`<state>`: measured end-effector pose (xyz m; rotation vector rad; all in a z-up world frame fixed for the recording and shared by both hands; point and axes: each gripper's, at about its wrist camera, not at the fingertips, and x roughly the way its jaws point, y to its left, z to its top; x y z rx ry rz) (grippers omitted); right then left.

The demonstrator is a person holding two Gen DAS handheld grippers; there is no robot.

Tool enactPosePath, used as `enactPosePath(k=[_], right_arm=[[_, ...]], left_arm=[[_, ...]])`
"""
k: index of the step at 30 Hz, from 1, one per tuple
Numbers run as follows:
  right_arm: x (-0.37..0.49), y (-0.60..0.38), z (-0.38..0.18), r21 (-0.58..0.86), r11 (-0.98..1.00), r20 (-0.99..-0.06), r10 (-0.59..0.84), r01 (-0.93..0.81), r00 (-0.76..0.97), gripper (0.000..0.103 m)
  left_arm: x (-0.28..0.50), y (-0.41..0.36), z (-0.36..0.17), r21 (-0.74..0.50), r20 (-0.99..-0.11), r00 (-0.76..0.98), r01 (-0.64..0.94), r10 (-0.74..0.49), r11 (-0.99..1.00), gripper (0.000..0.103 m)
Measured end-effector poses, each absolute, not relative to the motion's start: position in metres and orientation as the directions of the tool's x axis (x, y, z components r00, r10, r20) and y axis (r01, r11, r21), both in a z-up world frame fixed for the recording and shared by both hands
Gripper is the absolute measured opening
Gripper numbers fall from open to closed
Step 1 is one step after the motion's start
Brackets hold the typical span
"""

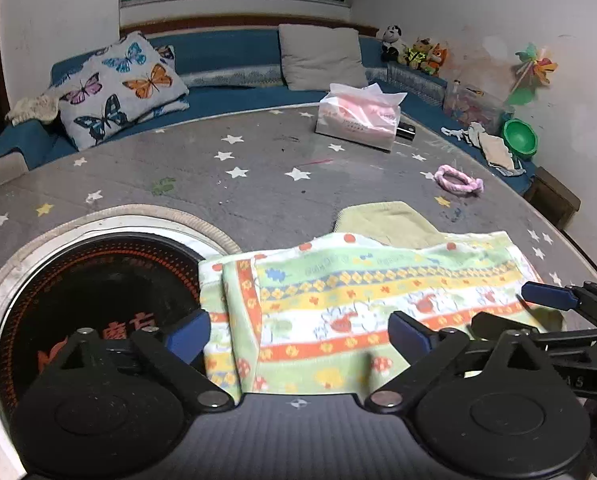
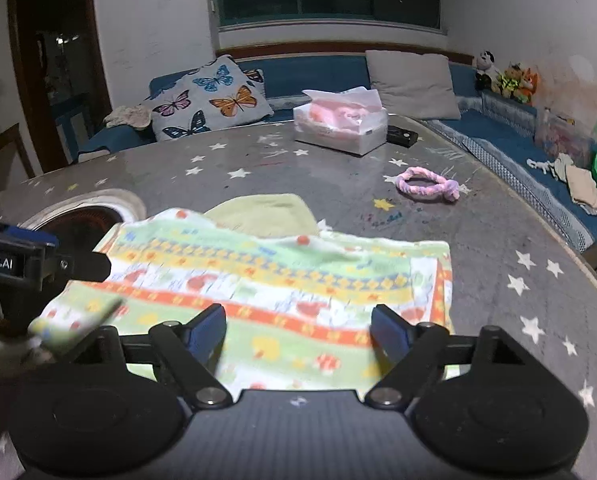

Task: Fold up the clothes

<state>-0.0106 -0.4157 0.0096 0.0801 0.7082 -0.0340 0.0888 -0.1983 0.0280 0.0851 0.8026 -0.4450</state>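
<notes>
A colourful striped child's garment lies folded flat on the grey star-patterned table, with a plain green part sticking out behind it. It also shows in the right wrist view. My left gripper is open, its blue fingers spread just over the garment's near edge, empty. My right gripper is open over the garment's near edge, empty. The right gripper's fingers show at the right of the left wrist view. The left gripper's body shows at the left of the right wrist view.
A round black hotplate is set into the table at the left, under the garment's left edge. A tissue pack, a small black device and a pink braided ring lie farther back. A blue sofa with cushions wraps around.
</notes>
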Motion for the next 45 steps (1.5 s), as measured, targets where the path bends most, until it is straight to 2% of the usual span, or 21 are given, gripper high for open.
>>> enactPosePath(k=[2,7,9,15,26,36,45], right_arm=[[-0.018,-0.411,0.009,0.060,0.997,-0.652,0.004,0.046,0.758,0.086],[-0.036,-0.399,0.007,0.014,0.999,-0.653,-0.019,0.037,0.757,0.086],[-0.043,-0.395,0.006,0.009,0.999,-0.652,-0.023,0.038,0.758,0.090],[-0.056,-0.389,0.000,-0.022,0.999,-0.663,-0.044,0.039,0.747,0.091],[-0.075,-0.385,0.004,0.030,0.996,-0.662,-0.047,0.089,0.748,0.103],[-0.089,-0.376,0.005,0.064,0.989,-0.670,-0.056,0.132,0.741,0.103],[-0.098,-0.371,0.003,0.069,0.982,-0.679,-0.082,0.174,0.730,0.103]], left_arm=[[0.081,-0.196,0.029,-0.081,-0.706,0.615,0.423,-0.352,0.902,0.103],[0.065,-0.187,0.028,-0.090,-0.705,0.611,0.425,-0.359,0.901,0.103],[0.059,-0.184,0.026,-0.090,-0.705,0.610,0.428,-0.361,0.899,0.103],[0.051,-0.179,0.009,-0.072,-0.737,0.588,0.423,-0.334,0.903,0.103],[0.023,-0.167,0.007,-0.078,-0.736,0.584,0.430,-0.342,0.900,0.103],[-0.003,-0.163,0.011,-0.004,-0.717,0.625,0.440,-0.309,0.898,0.103],[-0.018,-0.162,0.011,0.000,-0.708,0.634,0.441,-0.312,0.898,0.103]])
